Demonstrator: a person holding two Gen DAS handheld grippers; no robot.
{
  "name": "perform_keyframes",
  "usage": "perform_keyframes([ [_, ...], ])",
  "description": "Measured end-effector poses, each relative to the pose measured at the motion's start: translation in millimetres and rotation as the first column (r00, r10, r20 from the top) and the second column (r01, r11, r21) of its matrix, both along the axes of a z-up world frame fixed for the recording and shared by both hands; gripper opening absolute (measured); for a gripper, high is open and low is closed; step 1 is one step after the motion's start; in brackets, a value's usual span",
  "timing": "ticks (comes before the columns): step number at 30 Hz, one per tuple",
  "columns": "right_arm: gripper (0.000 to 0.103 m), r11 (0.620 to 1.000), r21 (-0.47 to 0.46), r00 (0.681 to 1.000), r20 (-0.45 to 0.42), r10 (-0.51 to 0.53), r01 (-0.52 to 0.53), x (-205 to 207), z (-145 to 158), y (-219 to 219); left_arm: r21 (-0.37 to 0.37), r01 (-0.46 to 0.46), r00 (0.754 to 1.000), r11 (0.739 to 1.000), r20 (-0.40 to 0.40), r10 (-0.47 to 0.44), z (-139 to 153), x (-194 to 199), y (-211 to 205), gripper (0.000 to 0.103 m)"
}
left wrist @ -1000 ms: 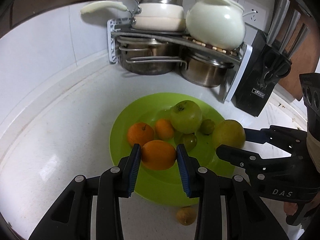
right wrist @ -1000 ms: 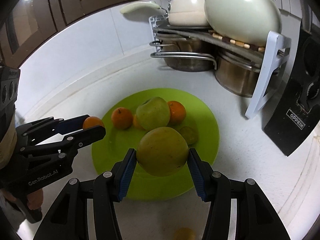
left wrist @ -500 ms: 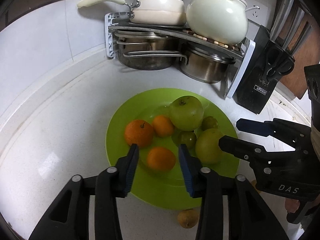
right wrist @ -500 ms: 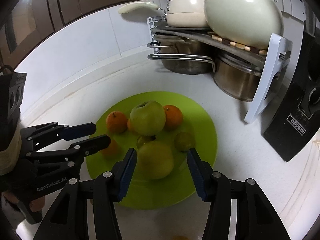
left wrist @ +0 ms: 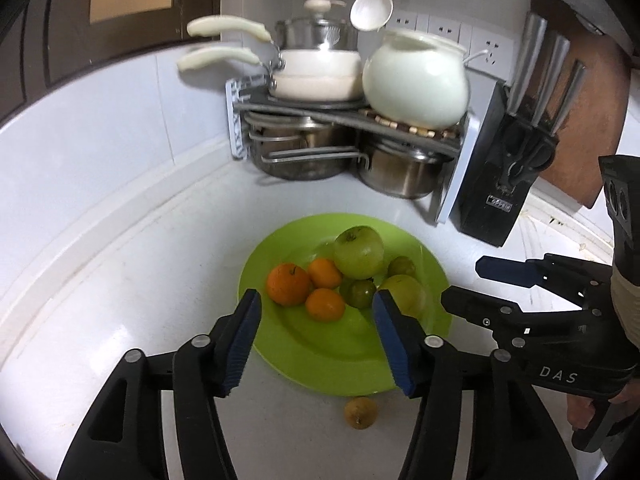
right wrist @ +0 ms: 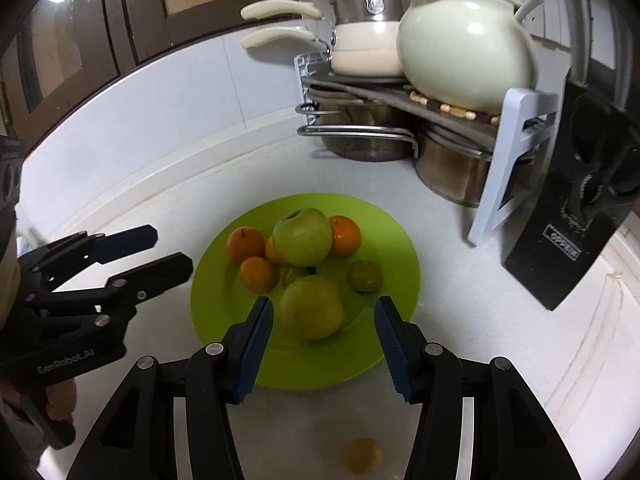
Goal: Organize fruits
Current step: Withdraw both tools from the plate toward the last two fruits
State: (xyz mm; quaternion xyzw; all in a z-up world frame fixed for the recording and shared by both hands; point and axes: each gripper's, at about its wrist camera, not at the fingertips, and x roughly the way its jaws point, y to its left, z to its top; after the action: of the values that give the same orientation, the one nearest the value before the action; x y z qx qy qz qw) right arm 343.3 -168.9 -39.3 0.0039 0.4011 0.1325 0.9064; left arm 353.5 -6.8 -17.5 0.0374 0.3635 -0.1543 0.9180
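Meanwhile both grippers' jaws hold nothing, the left's opening, above the green plate [left wrist: 320, 352] beside a pot rack [left wrist: 452, 184].

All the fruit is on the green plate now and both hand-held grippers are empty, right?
Not quite. One small yellowish fruit lies on the counter, just off the near rim of the green plate, as the left wrist view shows. The left hand-held gripper, jaws opening, and the right hand-held gripper are indeed empty.

Plate [left wrist: 320, 364] on bench [left wrist: 120, 280], fruit clustered at its centre; one small fruit [left wrist: 360, 412] off plate, on bench at near rim. Pot rack [left wrist: 344, 116] behind plate in corner; knife block [left wrist: 504, 168] right of rack.
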Motion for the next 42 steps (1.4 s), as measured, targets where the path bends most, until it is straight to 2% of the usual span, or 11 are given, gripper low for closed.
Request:
perform_keyframes([
  [5, 0.054, 1.000, -0.002, 0.999, 0.038, -0.013, 0.013, -16.2, 15.9, -1.4, -0.009, -0.005, 1.000, 1.000, 0.025, 0.005, 13.3, -16.4, 1.5, 0.064],
  [10, 0.061, 0.999, -0.017, 0.997, 0.072, -0.036, 0.037, -31.4, 26.4, -1.5, -0.008, -0.017, 0.999, 1.000, 0.044, 0.017, 21.4, -32.8, 4.6, 0.068],
  [20, 0.062, 0.996, -0.033, 0.992, 0.093, -0.085, 0.089, -61.4, 30.5, -3.2, -0.008, -0.034, 0.998, 0.999, 0.059, 0.034, 25.0, -58.4, 12.3, 0.068],
  [29, 0.062, 0.989, -0.010, 0.986, 0.075, -0.148, 0.149, -79.5, 23.9, -9.8, 0.018, -0.005, 0.998, 1.000, 0.063, 0.004, 15.9, -77.7, 12.3, 0.070],
  [42, 0.062, 0.973, -0.031, 0.974, -0.002, -0.228, 0.228, -94.5, -3.0, -17.1, 0.036, 0.039, 0.999, 0.999, -0.005, -0.039, -16.0, -81.3, 9.9, 0.070],
])
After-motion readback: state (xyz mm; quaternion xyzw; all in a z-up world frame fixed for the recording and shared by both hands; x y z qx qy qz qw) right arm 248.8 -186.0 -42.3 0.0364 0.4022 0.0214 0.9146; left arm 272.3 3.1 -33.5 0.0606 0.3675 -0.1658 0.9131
